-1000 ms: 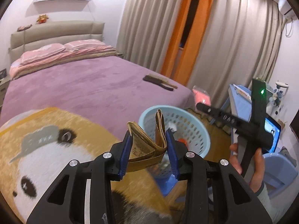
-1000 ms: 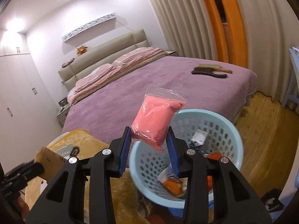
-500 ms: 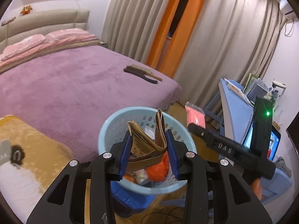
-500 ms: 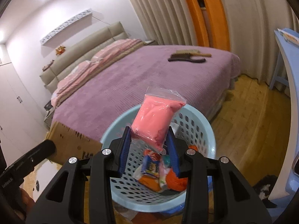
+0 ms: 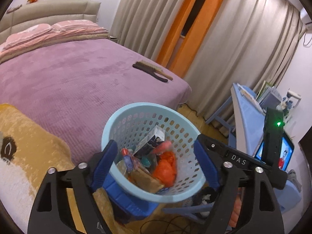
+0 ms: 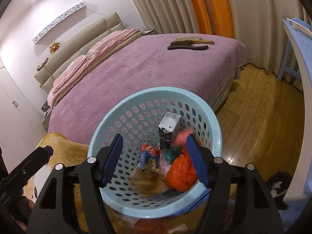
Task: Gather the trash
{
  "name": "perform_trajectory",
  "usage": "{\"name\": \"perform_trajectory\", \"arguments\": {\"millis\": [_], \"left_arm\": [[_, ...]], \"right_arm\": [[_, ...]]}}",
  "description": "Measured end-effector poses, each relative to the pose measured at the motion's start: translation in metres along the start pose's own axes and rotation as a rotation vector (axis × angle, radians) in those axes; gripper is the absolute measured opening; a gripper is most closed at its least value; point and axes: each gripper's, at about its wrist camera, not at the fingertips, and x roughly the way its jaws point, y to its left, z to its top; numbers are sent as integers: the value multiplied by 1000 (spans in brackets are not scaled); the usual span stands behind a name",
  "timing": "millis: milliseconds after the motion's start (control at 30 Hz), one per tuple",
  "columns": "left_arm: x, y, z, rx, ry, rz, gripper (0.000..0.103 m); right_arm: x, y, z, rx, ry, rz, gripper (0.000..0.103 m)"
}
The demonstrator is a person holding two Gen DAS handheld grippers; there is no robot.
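Note:
A light blue perforated basket (image 5: 120, 117) (image 6: 156, 91) stands right under both grippers and holds several pieces of trash. My left gripper (image 5: 154, 150) hangs over it with its jaws opening wide and nothing between them. A folded brown cardboard piece (image 5: 148, 179) (image 6: 148, 183) lies blurred on the trash. My right gripper (image 6: 154, 142) is over the same basket, jaws opening and empty. A pink plastic bag (image 6: 182, 136) (image 5: 163, 146) sits blurred beside a small carton (image 6: 168, 126). An orange bag (image 6: 181, 171) lies at the bottom.
A purple bed (image 5: 78, 78) with two brushes (image 5: 152, 71) (image 6: 187, 43) lies behind the basket. A yellow bear blanket (image 5: 29, 146) is at the left. To the right are a blue desk (image 5: 247, 113), a laptop (image 5: 284, 154) and wooden floor (image 6: 253, 107). Curtains line the back wall.
Both grippers moved over the basket and sank, then opened. The brown cardboard left the left gripper and the pink bag left the right; both now lie in the basket.

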Motion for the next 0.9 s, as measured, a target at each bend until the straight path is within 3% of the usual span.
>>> {"name": "perform_trajectory", "arguments": {"millis": [167, 400, 700, 900], "left_arm": [[-41, 4, -8, 5, -57, 24, 86], [-112, 4, -30, 20, -168, 99, 92], [-195, 8, -74, 84, -333, 343, 96], [-210, 21, -101, 118, -415, 475, 96]], "right_arm": [[-17, 12, -10, -33, 4, 39, 66], [-56, 64, -33, -154, -31, 90, 70], [-101, 127, -70, -292, -148, 61, 76], [-127, 152, -102, -354, -336, 2, 76]]}}
